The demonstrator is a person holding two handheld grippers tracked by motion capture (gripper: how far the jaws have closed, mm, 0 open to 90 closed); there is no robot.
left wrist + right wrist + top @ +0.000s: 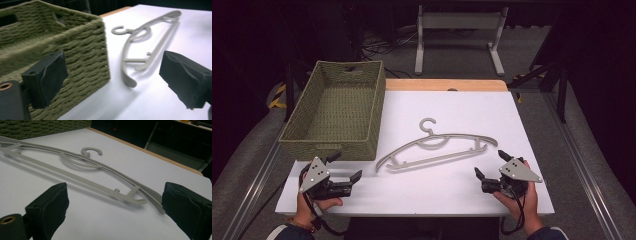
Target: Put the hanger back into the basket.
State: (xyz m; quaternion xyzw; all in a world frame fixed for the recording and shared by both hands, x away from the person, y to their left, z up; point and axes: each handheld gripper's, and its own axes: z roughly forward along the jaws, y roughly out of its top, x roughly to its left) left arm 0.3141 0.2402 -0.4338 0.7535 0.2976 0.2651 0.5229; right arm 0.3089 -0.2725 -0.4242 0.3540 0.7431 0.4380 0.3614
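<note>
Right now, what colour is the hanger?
Light grey hanger, clearest in the high view.

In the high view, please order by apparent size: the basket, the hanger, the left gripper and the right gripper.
1. basket
2. hanger
3. left gripper and right gripper: these look about alike, so I do not rank them.

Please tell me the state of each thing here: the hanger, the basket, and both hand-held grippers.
Hanger: lying flat on the white table, untouched, beside the basket.
Basket: upright, empty, at the table's left edge.
Left hand-held gripper: open, holding nothing, near the basket's front corner.
Right hand-held gripper: open, holding nothing, close to the hanger's right end.
</note>
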